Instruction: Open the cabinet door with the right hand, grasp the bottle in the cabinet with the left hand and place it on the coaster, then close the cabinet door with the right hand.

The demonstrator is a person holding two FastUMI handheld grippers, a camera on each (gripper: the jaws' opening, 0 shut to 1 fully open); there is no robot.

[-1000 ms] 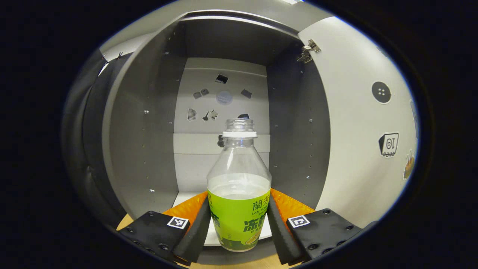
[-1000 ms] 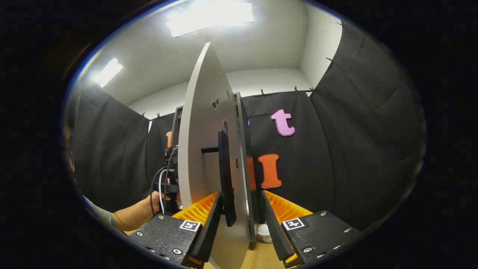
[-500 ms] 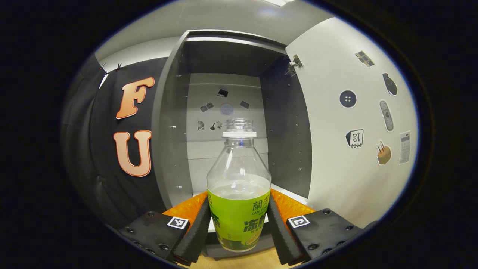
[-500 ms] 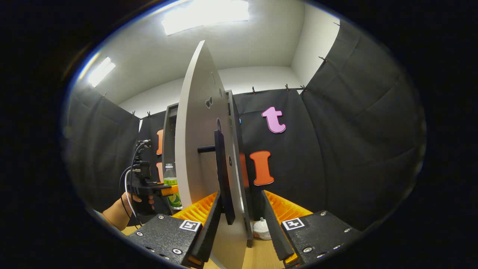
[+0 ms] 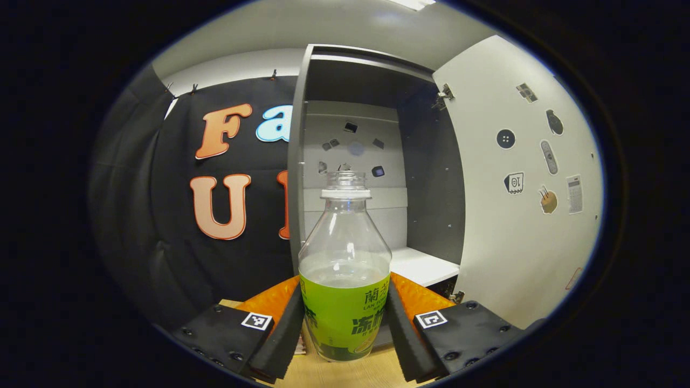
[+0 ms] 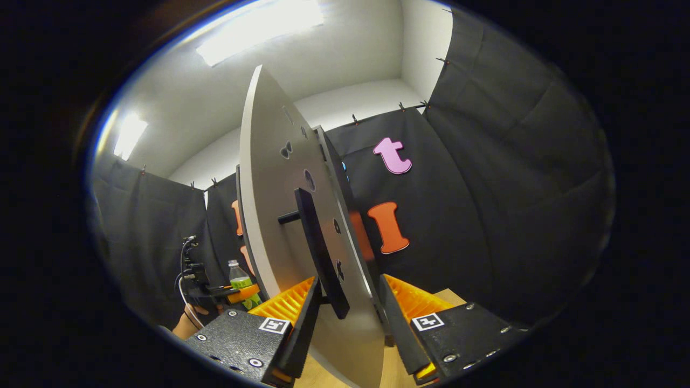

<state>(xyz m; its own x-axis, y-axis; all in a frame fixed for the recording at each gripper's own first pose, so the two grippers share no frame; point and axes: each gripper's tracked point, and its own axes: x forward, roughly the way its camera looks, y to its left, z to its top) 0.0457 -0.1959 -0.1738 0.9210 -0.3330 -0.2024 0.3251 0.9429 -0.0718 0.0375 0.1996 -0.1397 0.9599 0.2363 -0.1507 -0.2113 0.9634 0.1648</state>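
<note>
Bottle [image 5: 345, 258], clear w/ green label, uncapped, pinched in left tool [image 5: 345, 328]; right tool [image 6: 347, 318] spread.

Upright uncapped bottle [image 5: 345, 269], cabinet door [image 5: 517, 183] open

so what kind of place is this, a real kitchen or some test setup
Most likely a staged recording booth, not a real kitchen. Black cloth hangs clipped as walls, a lone grey cabinet stands open on a wooden tabletop, and the left gripper holds a bottle in front of it.
</note>
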